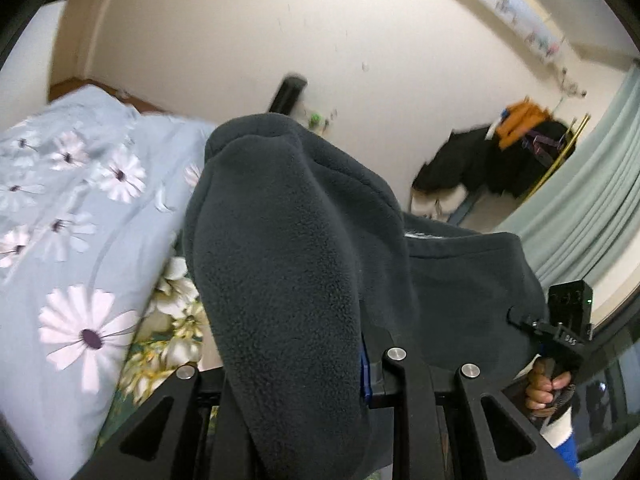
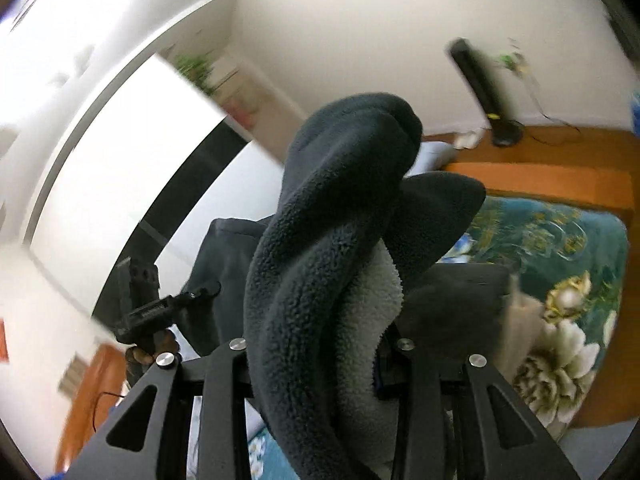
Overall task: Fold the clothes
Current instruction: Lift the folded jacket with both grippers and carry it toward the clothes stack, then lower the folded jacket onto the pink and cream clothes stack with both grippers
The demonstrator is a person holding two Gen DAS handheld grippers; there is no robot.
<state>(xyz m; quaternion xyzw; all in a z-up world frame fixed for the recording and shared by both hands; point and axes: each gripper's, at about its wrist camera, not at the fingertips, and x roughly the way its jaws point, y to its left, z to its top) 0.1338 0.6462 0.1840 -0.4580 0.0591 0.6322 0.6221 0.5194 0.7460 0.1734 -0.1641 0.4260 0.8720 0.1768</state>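
Observation:
A dark grey fleece garment (image 1: pixel 288 240) hangs in the air, stretched between both grippers. In the left wrist view it bunches up thickly over my left gripper (image 1: pixel 296 368), which is shut on it; the fingertips are buried in the cloth. At the right edge of that view, a hand holds my right gripper (image 1: pixel 520 316), pinching the garment's far edge. In the right wrist view, my right gripper (image 2: pixel 320 352) is shut on a twisted roll of the same fleece (image 2: pixel 320 240), whose pale lining (image 2: pixel 372 300) shows. My left gripper (image 2: pixel 208 290) grips the cloth at the left.
Below lies a bed with a green floral sheet (image 2: pixel 552 240) and a pale blue daisy quilt (image 1: pixel 68 208). A black tower fan (image 2: pixel 484 88) stands on the wooden floor (image 2: pixel 560 176). Dark clothes hang on a rack (image 1: pixel 508 160) beside a green curtain (image 1: pixel 580 208).

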